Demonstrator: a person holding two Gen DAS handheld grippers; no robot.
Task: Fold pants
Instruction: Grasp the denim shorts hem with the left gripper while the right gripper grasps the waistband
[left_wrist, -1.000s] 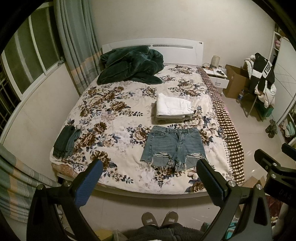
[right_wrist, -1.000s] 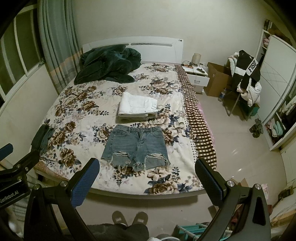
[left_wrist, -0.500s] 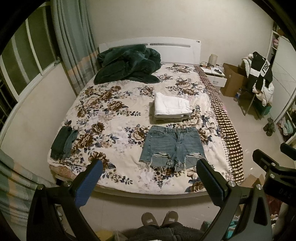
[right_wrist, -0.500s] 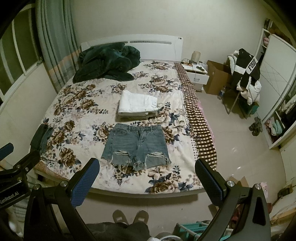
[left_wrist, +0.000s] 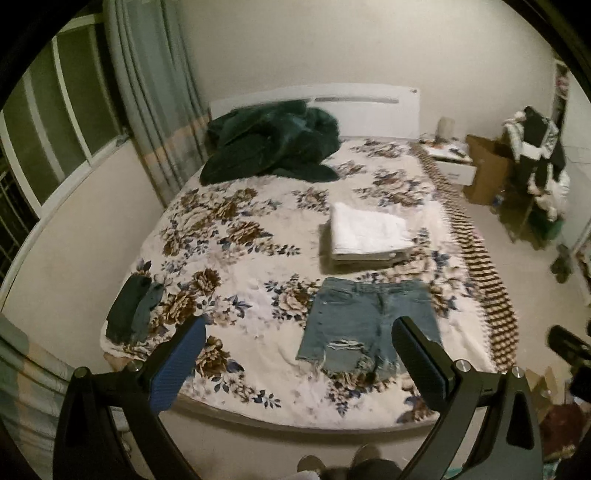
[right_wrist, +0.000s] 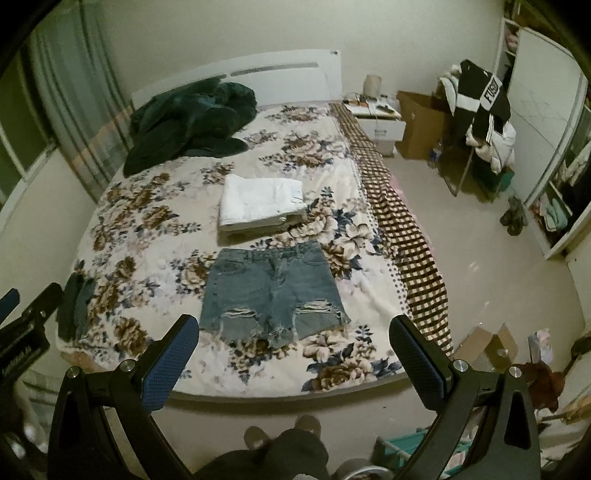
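Note:
Blue denim shorts (left_wrist: 364, 321) (right_wrist: 271, 291) with frayed, ripped hems lie flat on the floral bedspread (left_wrist: 229, 236) (right_wrist: 155, 206) near the bed's foot, waistband toward the headboard. My left gripper (left_wrist: 299, 354) is open and empty, held in the air in front of the bed's foot. My right gripper (right_wrist: 293, 350) is open and empty too, to the right of the left one, also short of the bed. Neither touches the shorts.
A folded white stack (left_wrist: 369, 232) (right_wrist: 260, 203) lies just beyond the shorts. A dark green blanket (left_wrist: 269, 147) is heaped at the headboard. A dark folded garment (left_wrist: 133, 314) sits at the bed's left edge. A nightstand, cardboard box (right_wrist: 421, 125) and clothes-laden chair (right_wrist: 480, 122) stand right.
Both grippers have moved forward and lower toward the bed's foot; the shorts now appear larger and closer. Both stay open. Nothing on the bed has moved.

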